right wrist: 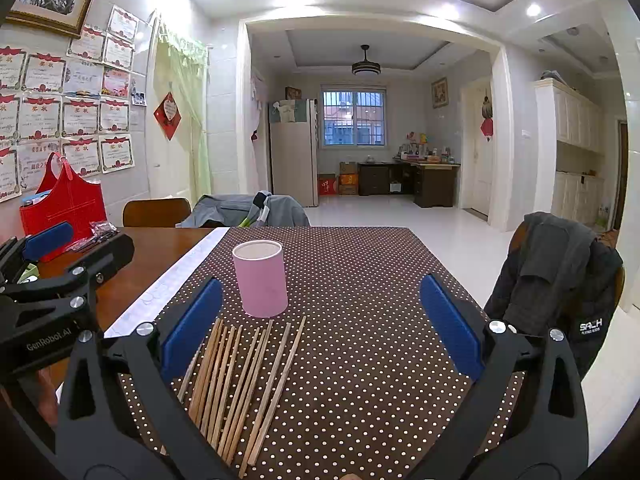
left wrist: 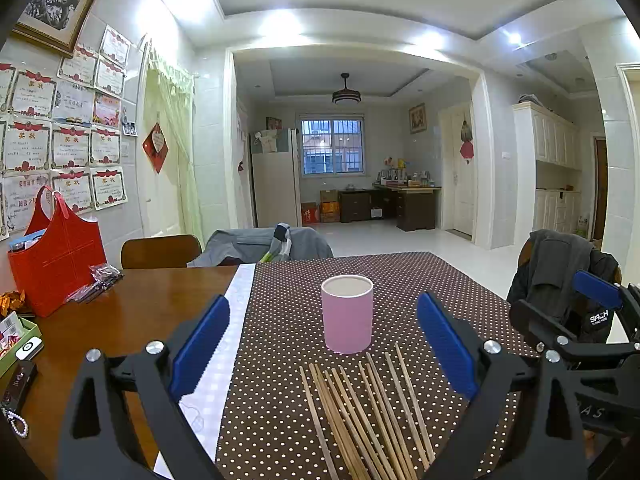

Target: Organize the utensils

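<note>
Several wooden chopsticks (left wrist: 360,416) lie side by side on the brown dotted tablecloth (left wrist: 280,360), just in front of a pink cylindrical cup (left wrist: 347,314) that stands upright and looks empty. My left gripper (left wrist: 324,344) is open and empty, held above the chopsticks' near ends. In the right wrist view the chopsticks (right wrist: 240,384) lie left of centre, in front of the cup (right wrist: 261,278). My right gripper (right wrist: 320,320) is open and empty, to the right of the chopsticks.
A red bag (left wrist: 56,256), plastic packets (left wrist: 96,280) and small boxes (left wrist: 20,344) sit on the bare wooden table at left. Chairs draped with grey clothes stand at the far side (left wrist: 260,246) and at the right (right wrist: 560,276).
</note>
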Demonstrator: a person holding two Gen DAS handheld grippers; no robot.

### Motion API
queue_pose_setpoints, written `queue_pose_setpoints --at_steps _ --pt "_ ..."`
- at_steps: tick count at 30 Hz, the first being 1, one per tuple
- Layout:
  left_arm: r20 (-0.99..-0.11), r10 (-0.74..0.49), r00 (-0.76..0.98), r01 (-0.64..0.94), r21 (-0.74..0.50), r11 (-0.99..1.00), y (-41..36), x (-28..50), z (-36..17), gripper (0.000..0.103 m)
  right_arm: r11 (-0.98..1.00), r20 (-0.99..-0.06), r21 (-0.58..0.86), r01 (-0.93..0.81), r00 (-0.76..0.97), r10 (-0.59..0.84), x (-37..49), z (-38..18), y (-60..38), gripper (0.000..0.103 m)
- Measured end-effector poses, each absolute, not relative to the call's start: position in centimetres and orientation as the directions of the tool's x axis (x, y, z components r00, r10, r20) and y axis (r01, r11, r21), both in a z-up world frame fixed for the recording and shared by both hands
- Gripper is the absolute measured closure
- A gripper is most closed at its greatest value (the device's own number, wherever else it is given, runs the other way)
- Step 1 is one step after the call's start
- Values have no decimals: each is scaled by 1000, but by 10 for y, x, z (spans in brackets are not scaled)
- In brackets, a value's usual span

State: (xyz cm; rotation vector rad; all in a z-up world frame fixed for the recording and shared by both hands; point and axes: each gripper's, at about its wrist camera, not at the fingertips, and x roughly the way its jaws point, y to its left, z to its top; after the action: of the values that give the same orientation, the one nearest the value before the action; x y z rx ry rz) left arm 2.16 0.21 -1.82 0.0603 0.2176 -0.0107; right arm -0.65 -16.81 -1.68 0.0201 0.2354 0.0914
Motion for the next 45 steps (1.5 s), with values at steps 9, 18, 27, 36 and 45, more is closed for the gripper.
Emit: queue_pose_setpoints --at_steps 9,18,27,36,45 --pt "-217 -3 976 16 58 998 2 22 -18 10 996 -233 31 -88 968 93 -6 -17 -168 6" --pt "-217 -4 976 17 58 998 2 21 -18 10 996 -234 34 -88 968 93 -6 -17 -171 6" --pt "-230 -6 973 21 65 998 -6 26 -23 10 996 -246 37 -81 965 88 -5 -21 -176 6" --pt "-240 -4 971 22 72 997 -11 28 -24 10 996 -265 49 -79 960 90 0 -18 -178 6" --pt "-273 -17 962 37 68 997 -16 42 -25 10 996 -285 49 -69 955 80 10 -18 -181 6"
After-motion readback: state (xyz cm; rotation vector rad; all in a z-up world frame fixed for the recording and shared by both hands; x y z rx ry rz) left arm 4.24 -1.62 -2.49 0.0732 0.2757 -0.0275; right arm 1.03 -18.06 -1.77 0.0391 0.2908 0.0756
